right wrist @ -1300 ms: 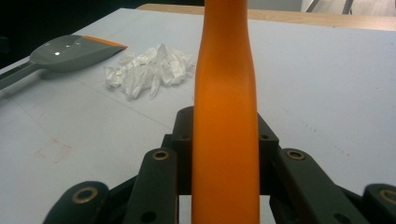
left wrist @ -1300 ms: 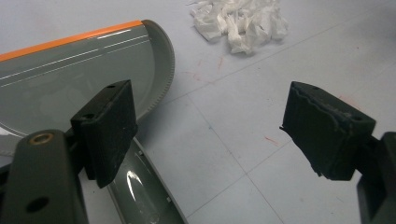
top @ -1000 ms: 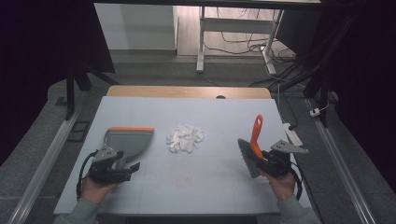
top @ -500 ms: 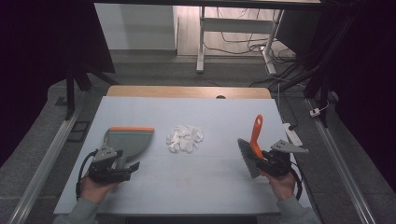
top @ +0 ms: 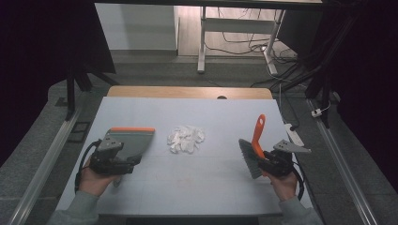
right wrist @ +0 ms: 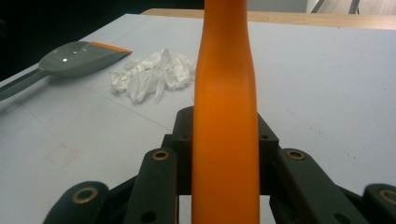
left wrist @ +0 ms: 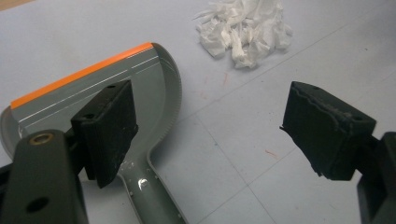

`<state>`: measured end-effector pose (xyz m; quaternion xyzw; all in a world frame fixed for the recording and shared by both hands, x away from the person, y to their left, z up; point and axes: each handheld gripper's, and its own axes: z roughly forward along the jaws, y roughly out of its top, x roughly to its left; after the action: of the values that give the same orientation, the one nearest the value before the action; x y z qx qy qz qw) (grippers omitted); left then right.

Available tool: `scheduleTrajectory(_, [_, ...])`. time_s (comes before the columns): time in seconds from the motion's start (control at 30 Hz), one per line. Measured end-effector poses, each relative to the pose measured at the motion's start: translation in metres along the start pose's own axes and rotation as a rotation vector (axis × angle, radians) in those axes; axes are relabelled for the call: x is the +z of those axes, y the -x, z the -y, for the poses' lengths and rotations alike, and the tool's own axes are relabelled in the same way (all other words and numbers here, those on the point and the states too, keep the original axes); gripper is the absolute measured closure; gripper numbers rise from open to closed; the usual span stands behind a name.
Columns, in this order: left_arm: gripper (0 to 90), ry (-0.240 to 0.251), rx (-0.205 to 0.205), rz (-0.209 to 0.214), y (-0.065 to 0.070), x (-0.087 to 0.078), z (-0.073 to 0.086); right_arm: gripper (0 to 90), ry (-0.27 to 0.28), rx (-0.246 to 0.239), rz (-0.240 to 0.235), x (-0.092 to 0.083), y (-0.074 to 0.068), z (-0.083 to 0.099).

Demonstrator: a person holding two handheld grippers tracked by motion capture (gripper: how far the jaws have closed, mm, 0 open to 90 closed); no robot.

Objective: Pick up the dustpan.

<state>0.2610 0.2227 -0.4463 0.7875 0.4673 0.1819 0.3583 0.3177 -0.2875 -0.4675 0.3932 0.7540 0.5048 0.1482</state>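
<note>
Now left gripper (left wrist: 205, 135) fingers wide over dustpan (left wrist: 93, 88) handle, right gripper (top: 268, 161) gripping brush (top: 253, 147)

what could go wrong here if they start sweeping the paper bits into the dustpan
1. The left gripper stands with jaws wide open, the dustpan handle beside one jaw, not clamped; a push from the brush could slide the loose pan away.
2. The shredded paper is a light, loose pile; a fast stroke may scatter it past the pan's orange lip.
3. The right gripper holds the brush by its smooth orange handle, which might twist under sweeping pressure.
</note>
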Motion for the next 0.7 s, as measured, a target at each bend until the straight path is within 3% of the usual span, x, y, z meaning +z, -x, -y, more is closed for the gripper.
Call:
scheduleTrajectory(0.27, [21.0,-0.034,-0.041,-0.011,0.001,-0.005,-0.007,70.0,-0.008,-0.009,0.004,0.002,-0.004,-0.001])
scheduleTrajectory(0.33, [20.9,-0.075,-0.026,-0.003,0.002,-0.004,-0.006,70.0,-0.012,-0.015,0.007,0.002,-0.005,0.0])
scheduleTrajectory(0.43, [21.0,-0.113,-0.036,-0.03,0.001,-0.002,-0.005,70.1,-0.009,-0.012,0.008,0.001,-0.005,0.0])
scheduleTrajectory(0.57, [20.7,-0.191,-0.084,-0.058,-0.005,0.006,0.002,70.1,-0.011,-0.015,0.011,0.0,-0.005,0.001])
scheduleTrajectory(0.7, [18.9,-0.219,-0.124,-0.059,-0.011,0.012,0.008,70.0,-0.014,-0.015,0.011,0.001,-0.004,0.001])
